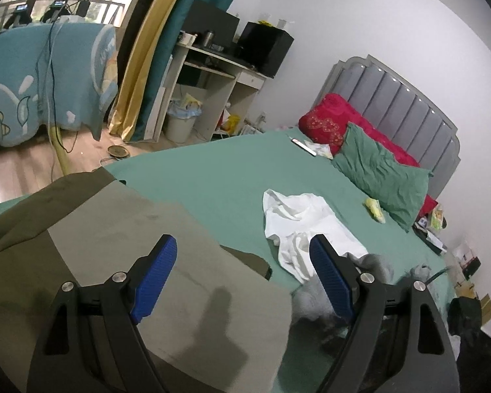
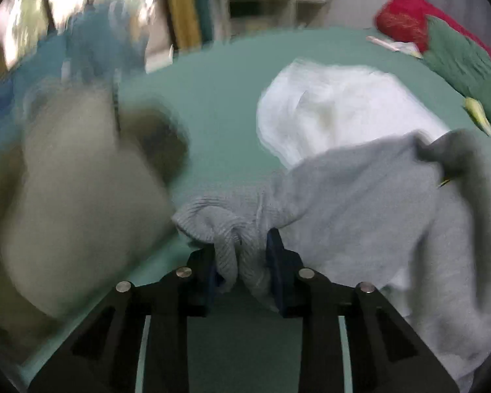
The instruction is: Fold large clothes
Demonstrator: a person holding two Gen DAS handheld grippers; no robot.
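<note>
The right claw (image 2: 242, 258) is pinching the ribbed cuff of the grey sweater (image 2: 360, 203); the left claw (image 1: 242, 271) is spread and empty. Next, I think, the sweater must be laid flat on the bed (image 1: 212, 177).

Jacket (image 1: 121, 229) left on bed (image 1: 212, 170), shirt (image 1: 304, 219) right — pillows (image 1: 383, 177) behind.

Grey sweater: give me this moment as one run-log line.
right gripper: shut on grey sweater cuff | left gripper: open, empty, over folded olive garment | white shirt: unfolded on bed
</note>
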